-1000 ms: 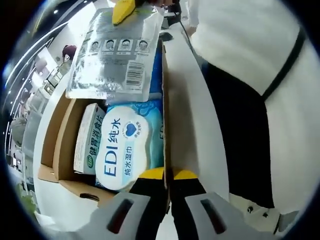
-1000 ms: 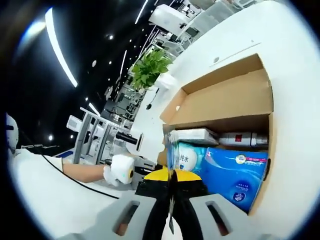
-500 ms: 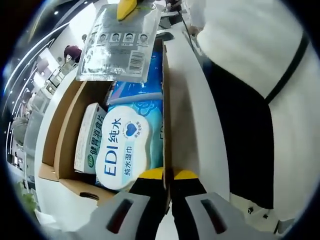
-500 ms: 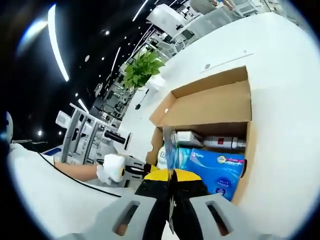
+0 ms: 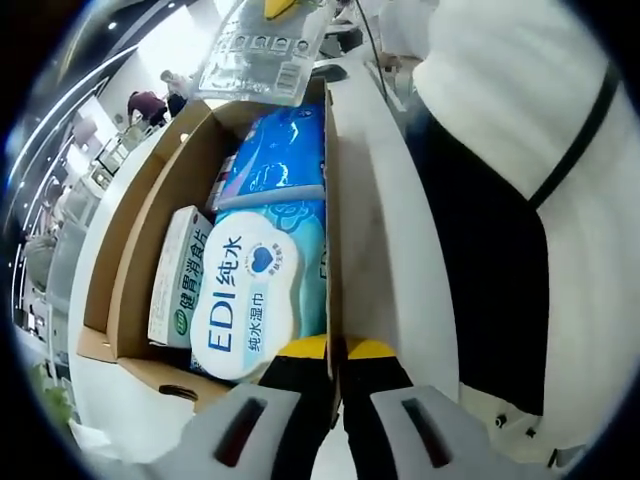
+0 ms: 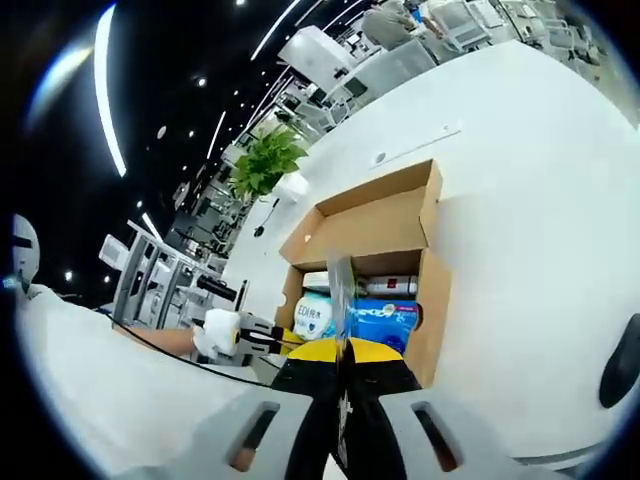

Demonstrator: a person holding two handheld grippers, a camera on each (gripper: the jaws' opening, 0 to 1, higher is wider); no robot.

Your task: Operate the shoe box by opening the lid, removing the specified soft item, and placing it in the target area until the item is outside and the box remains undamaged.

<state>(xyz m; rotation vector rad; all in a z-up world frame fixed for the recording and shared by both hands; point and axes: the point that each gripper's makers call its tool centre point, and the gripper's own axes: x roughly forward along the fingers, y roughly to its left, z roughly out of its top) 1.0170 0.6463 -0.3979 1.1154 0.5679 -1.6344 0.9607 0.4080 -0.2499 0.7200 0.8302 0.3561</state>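
Observation:
An open cardboard box [image 5: 128, 250] lies on a white table. Inside it are a white and blue EDI wet-wipes pack [image 5: 250, 300], a green and white carton [image 5: 180, 280] and a blue soft pack [image 5: 275, 160]. My left gripper [image 5: 336, 348] is shut on the box's right side wall. A silver sachet [image 5: 262, 60] hangs above the far end of the box, pinched by the yellow tips of my right gripper [image 5: 280, 8]. In the right gripper view that sachet [image 6: 341, 295] stands edge-on between the shut jaws of my right gripper [image 6: 343, 350], well above the box [image 6: 370, 225]. The left gripper [image 6: 262, 338] sits at the box's near corner.
The white table [image 6: 520, 200] stretches wide to the right of the box. A dark rounded object [image 6: 622, 360] lies at its right edge. A potted plant [image 6: 265, 160] stands beyond the box. A person in white and black [image 5: 520, 200] stands close beside the box.
My right gripper has lifted the silver sachet up and away from the box, uncovering the blue pack. The left gripper has stayed on the box wall.

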